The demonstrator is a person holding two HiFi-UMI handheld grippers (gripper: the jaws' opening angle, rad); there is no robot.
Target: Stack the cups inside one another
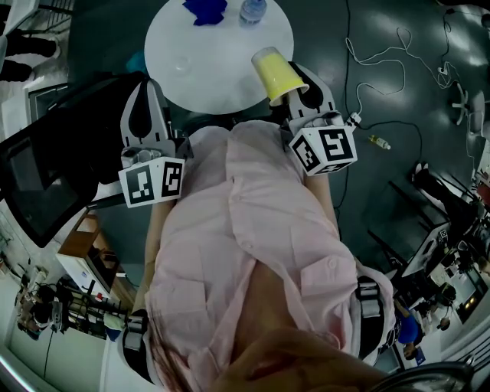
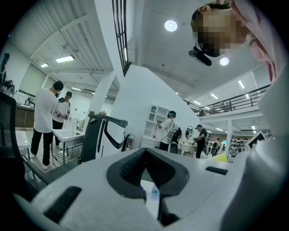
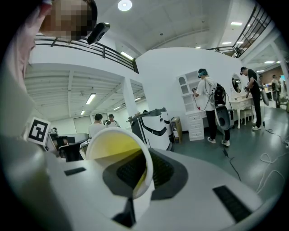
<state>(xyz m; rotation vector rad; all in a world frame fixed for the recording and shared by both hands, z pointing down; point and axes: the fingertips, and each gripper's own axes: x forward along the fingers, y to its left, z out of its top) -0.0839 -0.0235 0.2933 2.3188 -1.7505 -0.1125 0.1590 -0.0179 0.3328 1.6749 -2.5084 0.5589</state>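
Between the jaws of my right gripper (image 3: 139,173) sits the yellow cup (image 3: 115,151), pinched by its wall just behind the white rim. It is tipped on its side, with the open mouth facing back toward the gripper camera. From the head view, the cup's base points out over the near edge of the round white table (image 1: 222,88), and the cup is held clear of the tabletop. My left gripper (image 2: 145,155) hangs just off the table's left edge. Its jaws are pressed together at the tips with nothing between them, and a sliver of tabletop shows through the gap behind them. Farther out, at the table's far side, stand a water bottle (image 1: 253,9) and a crumpled blue object (image 1: 205,11). The operator's pink shirt (image 1: 245,230) fills the lower frame.
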